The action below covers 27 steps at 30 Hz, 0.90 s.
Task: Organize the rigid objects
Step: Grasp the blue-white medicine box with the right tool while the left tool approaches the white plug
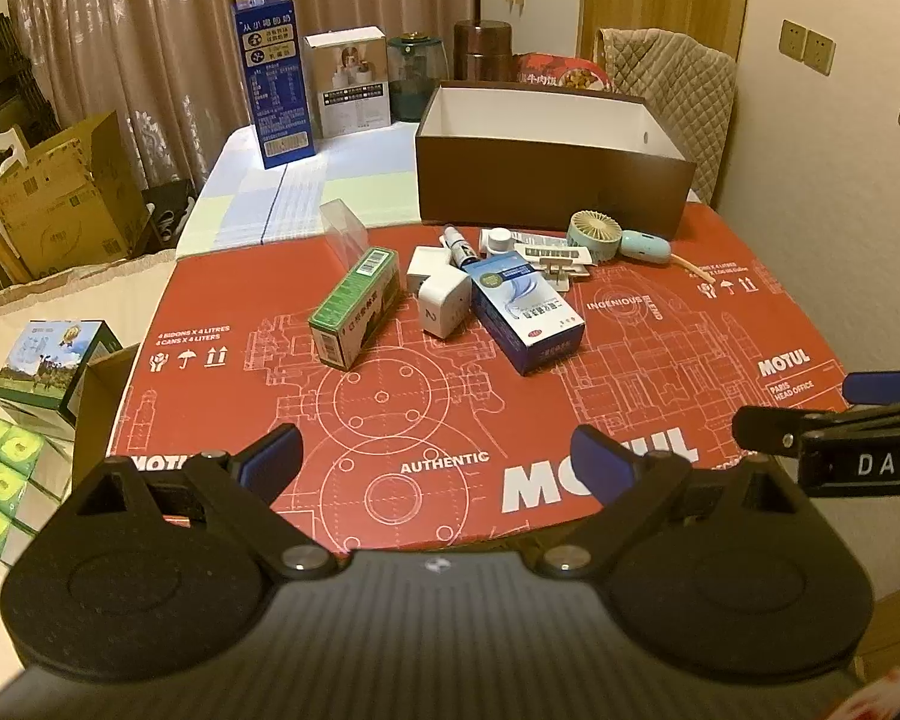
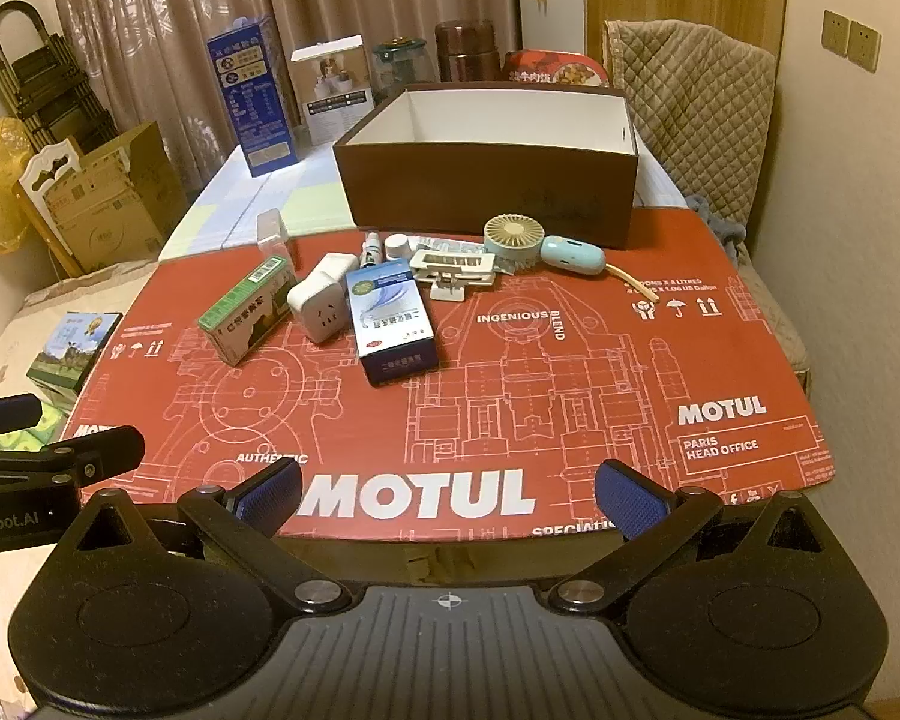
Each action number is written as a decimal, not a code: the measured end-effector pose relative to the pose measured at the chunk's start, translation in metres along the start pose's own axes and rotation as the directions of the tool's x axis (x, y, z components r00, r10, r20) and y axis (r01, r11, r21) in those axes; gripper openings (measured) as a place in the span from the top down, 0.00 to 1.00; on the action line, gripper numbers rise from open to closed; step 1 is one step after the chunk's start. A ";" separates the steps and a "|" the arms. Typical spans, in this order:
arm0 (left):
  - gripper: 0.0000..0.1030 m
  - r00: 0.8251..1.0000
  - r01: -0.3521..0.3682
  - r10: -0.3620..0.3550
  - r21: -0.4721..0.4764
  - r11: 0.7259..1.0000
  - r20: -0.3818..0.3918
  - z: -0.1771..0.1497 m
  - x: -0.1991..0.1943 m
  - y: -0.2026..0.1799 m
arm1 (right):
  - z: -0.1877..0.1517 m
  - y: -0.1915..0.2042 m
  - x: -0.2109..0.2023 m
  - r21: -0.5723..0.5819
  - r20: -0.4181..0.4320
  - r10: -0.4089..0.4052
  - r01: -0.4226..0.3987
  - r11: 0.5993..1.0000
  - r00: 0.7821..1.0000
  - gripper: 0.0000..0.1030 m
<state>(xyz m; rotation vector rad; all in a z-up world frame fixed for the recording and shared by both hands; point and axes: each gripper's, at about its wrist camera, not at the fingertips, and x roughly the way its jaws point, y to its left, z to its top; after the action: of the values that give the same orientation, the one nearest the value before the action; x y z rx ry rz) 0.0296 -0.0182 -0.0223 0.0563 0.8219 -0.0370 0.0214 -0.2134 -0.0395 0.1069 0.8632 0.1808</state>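
Both the left claw (image 1: 435, 456) and right claw (image 2: 448, 495) gape wide and empty before the green carton (image 2: 246, 309), white plug (image 2: 323, 303) and open brown box (image 2: 492, 180).

The worktop (image 2: 570, 360) is covered in red cardboard with white blueprint line art and MOTUL lettering. The storage box (image 2: 486, 192) is dark brown outside, white inside. Green carton (image 2: 246, 315), blue-and-white carton (image 2: 393, 321), white plug adapter (image 2: 321, 309), cream and pale-blue mini fan (image 2: 540, 243). Tongs (image 2: 450, 495) are black with blue pads.
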 end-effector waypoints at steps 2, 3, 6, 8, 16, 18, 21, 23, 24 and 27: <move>0.08 1.000 0.001 -0.001 -0.004 1.000 -0.004 0.001 0.002 -0.001 | 0.000 -0.005 0.001 0.002 0.006 0.005 -0.005 1.000 1.000 0.02; 0.08 1.000 0.003 -0.003 -0.005 1.000 -0.006 0.000 0.003 -0.001 | 0.001 -0.009 0.002 0.004 0.011 0.008 -0.008 1.000 1.000 0.02; 0.08 1.000 0.004 -0.004 -0.013 1.000 -0.014 0.001 0.007 -0.002 | 0.003 -0.020 0.002 0.012 0.037 0.025 -0.025 1.000 0.999 0.02; 0.08 1.000 0.005 -0.006 -0.023 1.000 -0.021 0.002 0.010 -0.004 | 0.004 -0.026 0.001 0.010 0.052 0.039 -0.040 0.999 0.998 0.02; 0.11 0.999 -0.025 0.023 -0.053 0.998 -0.034 -0.002 0.019 -0.009 | 0.004 -0.048 0.003 -0.044 0.113 0.128 -0.124 0.991 0.985 0.02; 0.12 0.999 -0.029 0.026 -0.064 0.998 -0.042 -0.005 0.022 -0.008 | 0.004 -0.051 0.007 -0.066 0.097 0.135 -0.129 0.990 0.986 0.02; 0.13 0.998 -0.044 0.041 -0.067 0.997 -0.051 -0.007 0.027 -0.006 | 0.003 -0.058 0.013 -0.066 0.079 0.151 -0.146 0.987 0.985 0.02; 0.14 0.997 -0.052 0.049 -0.060 0.997 -0.062 -0.008 0.032 -0.004 | 0.004 -0.060 0.018 -0.065 0.064 0.154 -0.150 0.987 0.986 0.02; 0.14 0.996 -0.055 0.051 -0.058 0.997 -0.070 -0.009 0.034 -0.003 | 0.004 -0.060 0.022 -0.063 0.055 0.153 -0.150 0.987 0.987 0.02; 0.14 0.994 -0.057 0.051 -0.060 0.997 -0.092 -0.007 0.045 0.007 | 0.010 -0.059 0.033 -0.037 0.018 0.179 -0.178 0.983 0.984 0.02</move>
<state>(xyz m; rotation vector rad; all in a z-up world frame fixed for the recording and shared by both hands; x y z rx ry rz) 0.0558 -0.0115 -0.0600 0.0214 0.9109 0.0428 0.0570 -0.2644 -0.0675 0.1530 0.8289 0.3621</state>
